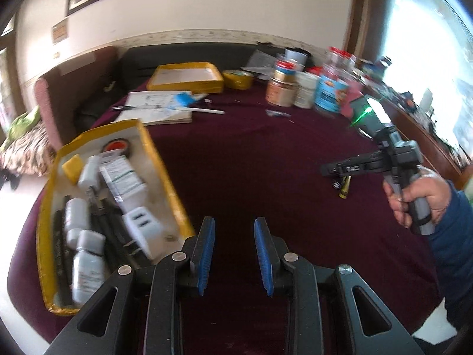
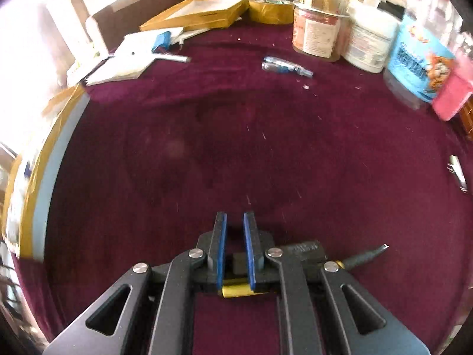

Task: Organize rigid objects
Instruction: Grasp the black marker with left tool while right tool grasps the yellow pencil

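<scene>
Black-and-gold battery (image 2: 236, 278) pinched by right gripper (image 2: 235, 224) near counter (image 2: 266, 148); could slip from shallow hold; left gripper (image 1: 233, 230) spread, empty, beside yellow tray (image 1: 165, 174)

Your grippers are black with blue finger pads (image 1: 206, 254) and silver rivets (image 2: 197, 253); your sleeve (image 1: 455, 242) is navy.

Two wrist views angled down, close over one maroon tablecloth (image 1: 266, 162), yellow tray (image 2: 204, 14) shared.
</scene>
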The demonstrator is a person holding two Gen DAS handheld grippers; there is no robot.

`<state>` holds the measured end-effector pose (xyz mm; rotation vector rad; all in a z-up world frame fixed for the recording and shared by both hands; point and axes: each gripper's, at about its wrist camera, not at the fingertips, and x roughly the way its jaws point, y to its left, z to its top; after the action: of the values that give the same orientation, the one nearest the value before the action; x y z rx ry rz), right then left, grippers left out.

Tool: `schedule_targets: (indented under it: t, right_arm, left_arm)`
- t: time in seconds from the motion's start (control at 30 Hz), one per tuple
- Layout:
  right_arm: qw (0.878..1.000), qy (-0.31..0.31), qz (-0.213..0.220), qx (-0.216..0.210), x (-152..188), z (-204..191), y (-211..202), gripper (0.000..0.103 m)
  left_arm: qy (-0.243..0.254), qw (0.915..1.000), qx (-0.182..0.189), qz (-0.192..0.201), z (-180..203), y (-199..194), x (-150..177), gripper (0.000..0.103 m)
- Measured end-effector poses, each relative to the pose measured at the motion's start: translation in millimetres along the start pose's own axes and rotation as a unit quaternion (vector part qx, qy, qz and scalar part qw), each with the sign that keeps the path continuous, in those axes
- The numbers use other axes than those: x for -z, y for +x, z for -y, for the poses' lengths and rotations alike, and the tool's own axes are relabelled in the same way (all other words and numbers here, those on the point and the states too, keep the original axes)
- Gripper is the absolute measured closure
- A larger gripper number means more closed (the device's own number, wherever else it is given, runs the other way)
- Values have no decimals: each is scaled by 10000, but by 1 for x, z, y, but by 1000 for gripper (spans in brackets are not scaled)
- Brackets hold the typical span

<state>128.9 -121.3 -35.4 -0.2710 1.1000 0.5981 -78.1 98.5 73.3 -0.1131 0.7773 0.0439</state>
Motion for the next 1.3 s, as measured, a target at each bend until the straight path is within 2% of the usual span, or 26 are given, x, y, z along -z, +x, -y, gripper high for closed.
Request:
schedule_targets:
  t: [0.1,0.2,0.23,0.27,0.33,0.4,0.47,0.63,0.77,0.9,1.0,1.03,1.13,1.3]
  right_arm:
    - [9995,49,232,-218,26,11,-31,92]
    - [9922,564,976,-538,46,39,-78,91]
    - [9869,839,1240,-605,52,52,-92,86]
    - [9793,1178,1524,-615,59,67,-102,76]
    - [9660,1741,1822,-576,70,93,-105,69]
    - [9541,2295,1818,-625,79,120,-95,69]
    - [9483,2550,1707,-812,85,136,-86,71]
    - [9390,2850,1676,-944,91,152,-85,72]
    - [9325,3000,1609,-1207,95,157,-79,72]
    - [9320,3002,1604,-1247,96,155,-77,72]
    - [9363,2911,1562,-1193,94,151,-75,72]
    - [9375,2892,1522,-1194,93,150,-73,72]
    - [9474,2642,1401,-1145,88,139,-66,72]
    - [9681,2052,1178,-827,80,107,-50,72]
  left_arm:
    - [291,9992,248,-117,21,10,-2,70]
    - [483,9965,623,-278,46,23,-10,68]
    - [520,9951,766,-335,55,28,-13,68]
    - [571,9927,966,-431,66,36,-20,68]
    - [595,9894,1177,-610,83,50,-31,68]
    - [661,9858,1346,-754,101,64,-42,68]
    - [711,9832,1408,-924,119,79,-52,68]
    - [903,9761,1583,-1186,166,118,-70,68]
    - [1021,9736,1446,-1442,186,153,-75,68]
    - [1092,9748,1142,-1577,190,180,-72,69]
    - [987,9800,883,-1485,178,184,-69,86]
    - [923,9808,900,-1466,172,180,-67,86]
    - [789,9851,743,-1332,153,164,-53,86]
    - [592,9916,394,-1082,111,133,-23,86]
